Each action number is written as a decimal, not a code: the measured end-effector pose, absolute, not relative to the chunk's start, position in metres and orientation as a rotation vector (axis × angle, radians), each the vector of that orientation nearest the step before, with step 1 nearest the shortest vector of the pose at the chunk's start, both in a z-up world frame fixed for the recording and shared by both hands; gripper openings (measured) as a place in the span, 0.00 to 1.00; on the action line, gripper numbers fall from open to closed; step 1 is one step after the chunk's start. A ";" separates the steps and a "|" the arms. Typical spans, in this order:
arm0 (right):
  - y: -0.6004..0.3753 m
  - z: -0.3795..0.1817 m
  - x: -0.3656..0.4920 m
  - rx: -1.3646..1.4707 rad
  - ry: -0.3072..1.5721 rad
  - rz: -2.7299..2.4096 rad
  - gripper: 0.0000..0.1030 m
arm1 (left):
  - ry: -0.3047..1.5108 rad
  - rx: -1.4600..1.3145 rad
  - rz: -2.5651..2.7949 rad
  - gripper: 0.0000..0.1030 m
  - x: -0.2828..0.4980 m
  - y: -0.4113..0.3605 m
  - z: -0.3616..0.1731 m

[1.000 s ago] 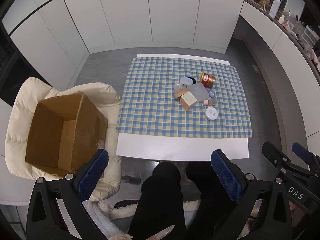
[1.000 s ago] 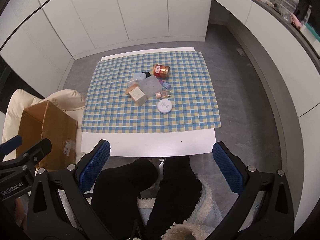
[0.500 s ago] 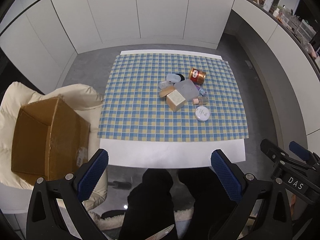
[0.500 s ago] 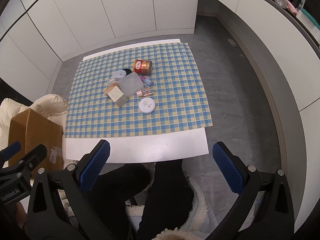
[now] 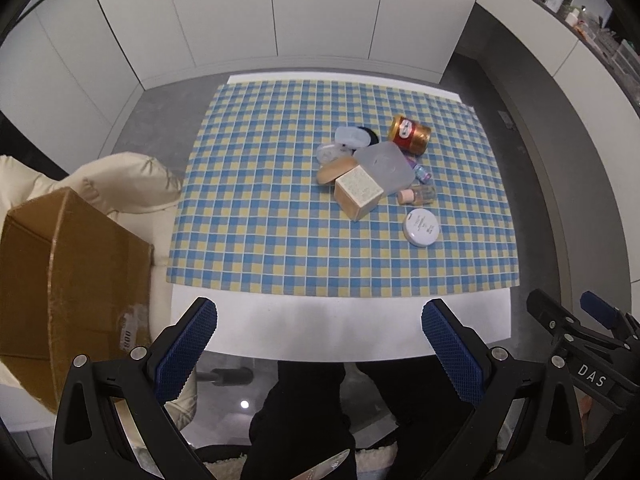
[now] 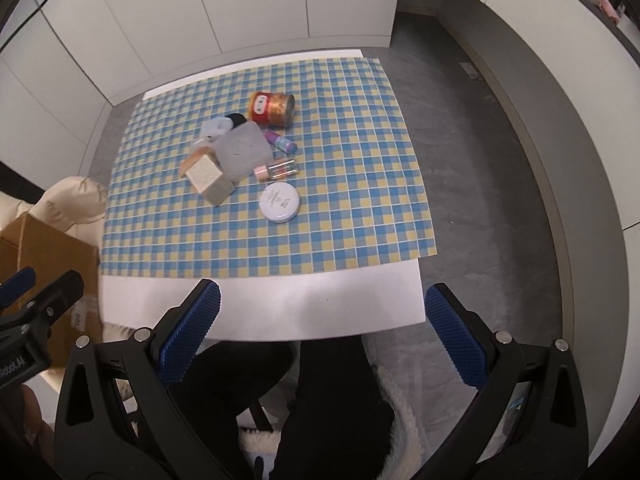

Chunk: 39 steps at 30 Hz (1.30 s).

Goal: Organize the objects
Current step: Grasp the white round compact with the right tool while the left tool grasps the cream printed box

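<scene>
A cluster of small items lies on the blue-and-yellow checked cloth: a red and gold can on its side, a translucent lidded box, a beige carton, a round white jar and a small glass bottle. The right wrist view shows the same can, carton and jar. My left gripper is open above the table's near edge. My right gripper is open too. Both hold nothing and sit well short of the cluster.
An open cardboard box rests on a cream cushioned chair left of the white table. A person's dark-clothed legs are below the table edge. White cabinets ring the room; a cluttered counter runs along the right.
Both grippers have come forward and lower toward the table, so the cloth and items look larger. The box has slid toward the left edge of both views. Jaws stayed open.
</scene>
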State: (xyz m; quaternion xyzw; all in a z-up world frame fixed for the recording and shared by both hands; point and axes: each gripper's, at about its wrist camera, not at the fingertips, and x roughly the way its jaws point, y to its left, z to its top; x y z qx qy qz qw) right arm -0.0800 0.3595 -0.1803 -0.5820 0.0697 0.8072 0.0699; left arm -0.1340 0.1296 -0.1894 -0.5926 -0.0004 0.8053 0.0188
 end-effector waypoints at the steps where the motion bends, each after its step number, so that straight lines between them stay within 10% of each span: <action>1: 0.362 -0.187 -0.083 -1.752 0.209 2.426 1.00 | 0.001 -1.853 2.494 0.99 -0.138 0.130 -0.199; 30: 0.322 -0.371 -0.180 -1.689 -0.051 2.707 1.00 | -0.057 -1.892 2.437 0.99 -0.226 0.142 -0.358; 36: 0.314 -0.380 -0.184 -1.634 -0.064 2.740 0.59 | -0.030 -1.794 2.427 0.99 -0.242 0.153 -0.367; 39: 0.310 -0.392 -0.200 -1.628 -0.082 2.732 0.58 | -0.012 -1.784 2.410 0.99 -0.254 0.158 -0.378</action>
